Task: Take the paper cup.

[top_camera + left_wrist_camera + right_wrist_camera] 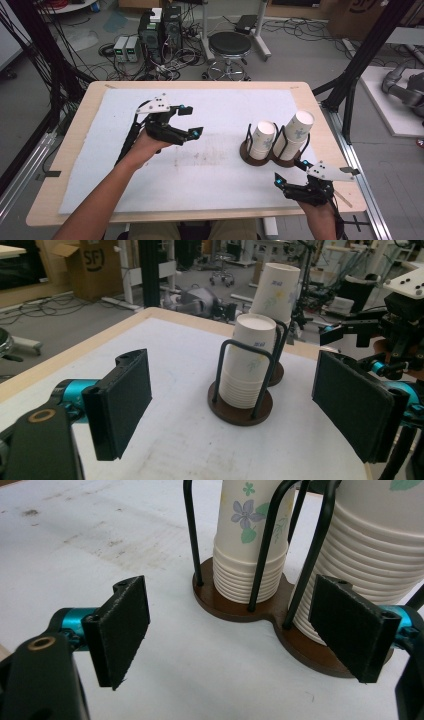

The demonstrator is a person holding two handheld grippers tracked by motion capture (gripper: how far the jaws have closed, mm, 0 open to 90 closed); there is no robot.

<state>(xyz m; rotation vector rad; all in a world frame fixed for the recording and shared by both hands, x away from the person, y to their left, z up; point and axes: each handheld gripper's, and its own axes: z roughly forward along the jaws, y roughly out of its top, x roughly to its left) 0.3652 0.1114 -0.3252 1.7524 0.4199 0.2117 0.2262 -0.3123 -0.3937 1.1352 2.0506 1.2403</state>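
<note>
A dark brown wire cup holder (248,155) stands right of centre on the white mat (210,175). It carries two stacks of upside-down flowered paper cups: a shorter left stack (262,140) and a taller right stack (298,131). My left gripper (192,121) hovers open over the mat's left half, facing the holder from well away; in the left gripper view the near stack (250,365) sits between its pads (122,405). My right gripper (290,171) is open just in front of the holder, close to its base (235,605) and to the stacks (250,545) (370,550). Nothing is held.
The wooden table rim (70,145) frames the mat, which has faint stains (200,155) at its middle. Beyond the table are a black stool (230,47), computer towers (160,30) and cables. A black frame post (367,55) rises at the right.
</note>
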